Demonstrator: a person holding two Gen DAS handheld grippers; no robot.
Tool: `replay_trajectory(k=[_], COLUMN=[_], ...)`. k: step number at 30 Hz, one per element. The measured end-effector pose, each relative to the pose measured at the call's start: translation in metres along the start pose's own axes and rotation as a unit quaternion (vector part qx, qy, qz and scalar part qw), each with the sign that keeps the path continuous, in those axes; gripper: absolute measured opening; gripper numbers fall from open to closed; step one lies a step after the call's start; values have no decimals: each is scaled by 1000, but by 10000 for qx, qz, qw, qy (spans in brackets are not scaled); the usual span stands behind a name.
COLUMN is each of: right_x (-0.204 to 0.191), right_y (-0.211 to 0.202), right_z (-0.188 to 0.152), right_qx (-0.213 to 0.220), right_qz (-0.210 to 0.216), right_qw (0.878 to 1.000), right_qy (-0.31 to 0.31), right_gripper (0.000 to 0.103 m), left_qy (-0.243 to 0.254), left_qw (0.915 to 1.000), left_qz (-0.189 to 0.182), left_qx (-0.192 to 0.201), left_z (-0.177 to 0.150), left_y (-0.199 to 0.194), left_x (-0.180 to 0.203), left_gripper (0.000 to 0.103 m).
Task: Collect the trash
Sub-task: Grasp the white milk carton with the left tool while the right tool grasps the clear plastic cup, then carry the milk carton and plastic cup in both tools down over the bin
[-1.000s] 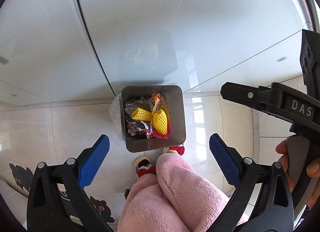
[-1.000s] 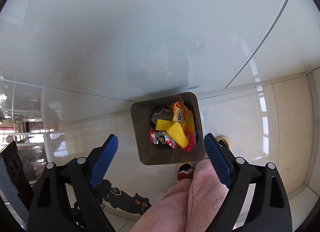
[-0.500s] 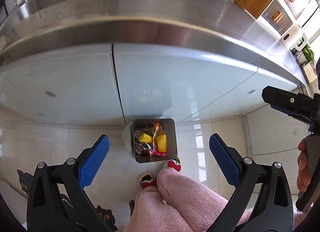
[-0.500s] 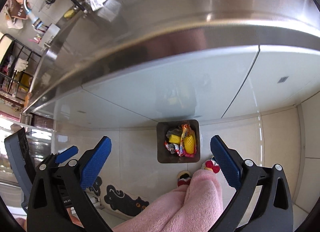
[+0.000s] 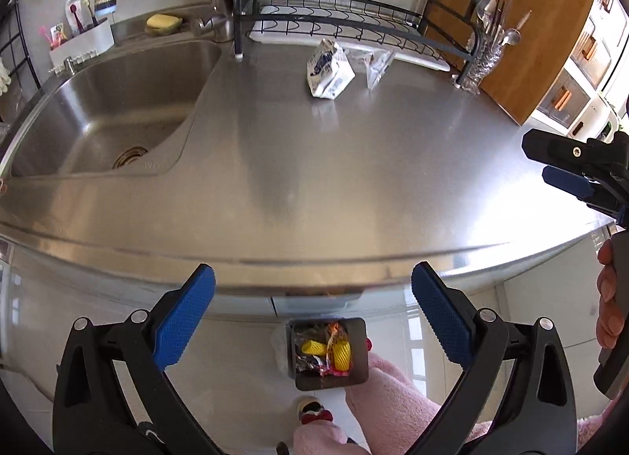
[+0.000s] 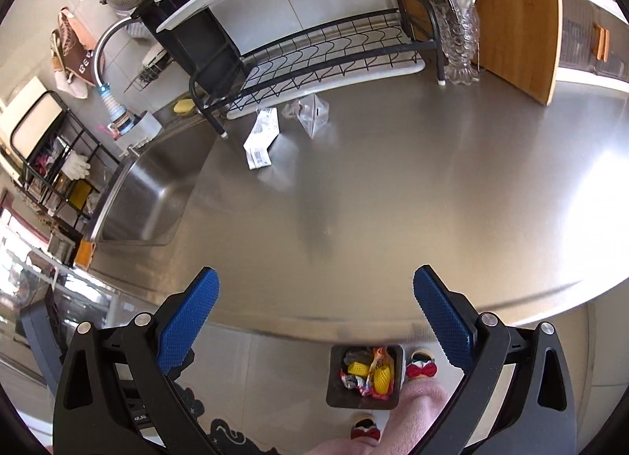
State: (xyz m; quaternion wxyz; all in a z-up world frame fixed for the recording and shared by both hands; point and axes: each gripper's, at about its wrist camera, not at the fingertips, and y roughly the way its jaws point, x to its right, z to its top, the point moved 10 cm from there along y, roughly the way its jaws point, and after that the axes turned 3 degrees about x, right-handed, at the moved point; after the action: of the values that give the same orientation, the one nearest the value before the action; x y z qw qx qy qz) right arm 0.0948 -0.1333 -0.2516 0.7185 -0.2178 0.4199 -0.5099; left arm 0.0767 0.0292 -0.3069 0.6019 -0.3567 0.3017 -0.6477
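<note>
Both tongs stand wide open and hold nothing: the left gripper (image 5: 313,309) and the right gripper (image 6: 315,313) hover at the near edge of the steel counter (image 5: 354,180), above the floor bin (image 5: 329,353); the bin is square, dark-walled, and already filled with yellow foam nets and foil wrappers.

Remaining trash lies at the far side of the counter, just in front of the dish rack (image 5: 342,19): 1 crumpled white carton (image 5: 328,70) and, just right of it, 1 clear plastic wrapper (image 5: 377,64).

Risks, as judged:
- the carton is dented and soft-walled; a pinch on a slack face may fold it and let it slip on the way to the bin;
- the wrapper is thin, glossy and nearly transparent against brushed steel; the ribbed blue pads (image 5: 184,321) may miss it or skid it under the rack;
- the rack's wire frame sits close behind both items; an overreach may snag a finger.
</note>
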Motion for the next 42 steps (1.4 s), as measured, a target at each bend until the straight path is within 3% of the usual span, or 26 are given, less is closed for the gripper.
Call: replay_trajectory(k=[10,17,22,29,32,34,36,37,38,42], right_x=[7,5,1,-10,-10,-10,-10,-10,-10,-6], right_y=[64,115,154,189,202,209,214,214,215,210], right_z=[96,148,158,162,160,156,153,152,152,148], right_qx=[-117,-12,-370,-683,-849,-991,-1059,-1041,-1037,-1066], right_qz=[131,85,357,605,656,673,706,685,667,647], right_qw=[9991,9945,9916,9846,9816,9793,9778,9777,9772,9775], right_qy=[-389,-1041,-1190,-1490,-1579,-1628,-1665,-1693,-1729,-1699], right_gripper=[100,97,75,66,55,48,39,30,27,19], left_qy=[-278,-513,-664,-609,-560,-562,-580,-572,-543,-423], left_qw=[9993,9976,9966,9970,9975,9978,9979,9978,9978,9988], left_qz=[245,470,482,480,431,337,213,234,260,203], left_qx=[52,44,81,-17,-74,-111,-213,-257,-259,-166], left_z=[81,125,151,168,169,168,165,163,161,158], left_y=[47,83,102,130,143,149,155,157,157,149], left_x=[1,-2,-4,0,2,3,4,4,4,8], left_gripper=[95,95,95,95,95,79,46,41,31,26])
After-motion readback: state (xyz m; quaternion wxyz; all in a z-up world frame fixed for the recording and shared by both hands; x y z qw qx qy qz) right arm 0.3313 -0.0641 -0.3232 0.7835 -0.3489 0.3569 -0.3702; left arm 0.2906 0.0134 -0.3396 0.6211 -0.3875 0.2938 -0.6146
